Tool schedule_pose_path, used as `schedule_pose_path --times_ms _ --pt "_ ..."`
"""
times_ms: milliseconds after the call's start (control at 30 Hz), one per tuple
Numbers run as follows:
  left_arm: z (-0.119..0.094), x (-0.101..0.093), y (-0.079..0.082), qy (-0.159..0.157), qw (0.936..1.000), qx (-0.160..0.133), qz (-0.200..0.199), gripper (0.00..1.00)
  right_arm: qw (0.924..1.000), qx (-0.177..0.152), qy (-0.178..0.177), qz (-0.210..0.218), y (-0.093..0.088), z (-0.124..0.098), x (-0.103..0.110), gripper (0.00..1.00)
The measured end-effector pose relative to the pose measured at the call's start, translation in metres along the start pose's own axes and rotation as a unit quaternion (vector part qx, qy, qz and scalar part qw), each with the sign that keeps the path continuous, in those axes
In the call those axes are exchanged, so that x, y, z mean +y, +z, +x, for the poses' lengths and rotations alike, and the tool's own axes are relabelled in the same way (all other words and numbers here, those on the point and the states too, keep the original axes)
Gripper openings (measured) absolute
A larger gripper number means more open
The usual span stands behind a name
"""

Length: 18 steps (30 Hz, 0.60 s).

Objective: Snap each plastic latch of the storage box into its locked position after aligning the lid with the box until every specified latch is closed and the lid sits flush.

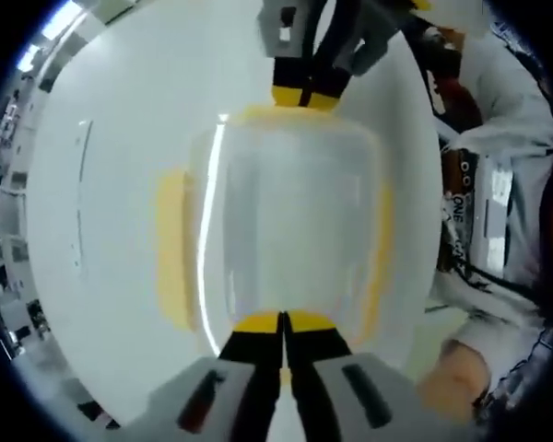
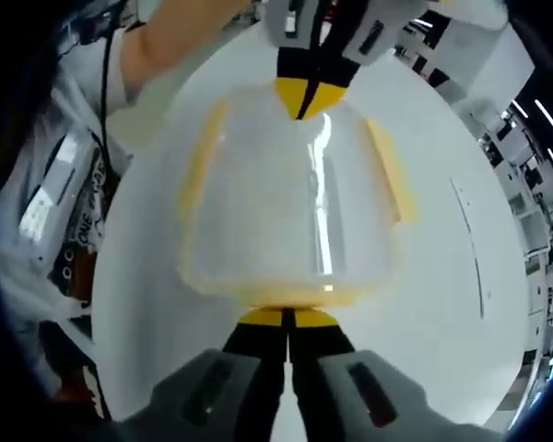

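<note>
**Jaws closed at both ends of the lidded box**

Nearest in the left gripper view: left gripper, black jaws with yellow tips pressed together with no gap, rising from the bottom edge and touching the near end of the storage box. Just beyond the tips, clear lid lying on the box, translucent, with a bright streak of glare down its left part. Yellow latches along the box's long sides, one on the left and one on the right, both lying close against the walls; locked or not, cannot tell. Another yellow latch at the far end, met by the right gripper coming down from the top, its yellow-tipped jaws likewise closed. Box resting on a white tabletop. At the right edge, a person's sleeve and a hand.

Same arrangement from the opposite end in the right gripper view: right gripper at the bottom, jaws shut tight, tips against the yellow near latch of the storage box. Left gripper at the far end, jaws together, touching the box's top edge. Side latches and flat against the walls. White tabletop all around; person's sleeve at the left.
</note>
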<state>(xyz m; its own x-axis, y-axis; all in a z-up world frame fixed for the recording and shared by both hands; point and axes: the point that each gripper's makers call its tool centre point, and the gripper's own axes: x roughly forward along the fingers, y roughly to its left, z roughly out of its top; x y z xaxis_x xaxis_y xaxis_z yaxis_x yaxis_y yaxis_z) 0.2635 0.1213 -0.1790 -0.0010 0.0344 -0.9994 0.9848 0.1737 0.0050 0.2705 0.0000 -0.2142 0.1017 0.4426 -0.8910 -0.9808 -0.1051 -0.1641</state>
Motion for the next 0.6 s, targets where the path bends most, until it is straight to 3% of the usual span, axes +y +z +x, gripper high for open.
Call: schedule_pose_path --times_ms 167,600 --pt "-0.0003 0.0005 -0.0005 -0.004 0.9998 -0.016 -0.007 0.00 0.9998 -0.020 0.007 0.007 0.0009 0.0007 -0.0002 0.00" --pt "-0.0013 0.0029 0.0000 -0.001 0.9997 -0.006 -0.022 0.00 0.9990 -0.038 0.015 0.017 0.0020 0.0040 0.0015 0.00"
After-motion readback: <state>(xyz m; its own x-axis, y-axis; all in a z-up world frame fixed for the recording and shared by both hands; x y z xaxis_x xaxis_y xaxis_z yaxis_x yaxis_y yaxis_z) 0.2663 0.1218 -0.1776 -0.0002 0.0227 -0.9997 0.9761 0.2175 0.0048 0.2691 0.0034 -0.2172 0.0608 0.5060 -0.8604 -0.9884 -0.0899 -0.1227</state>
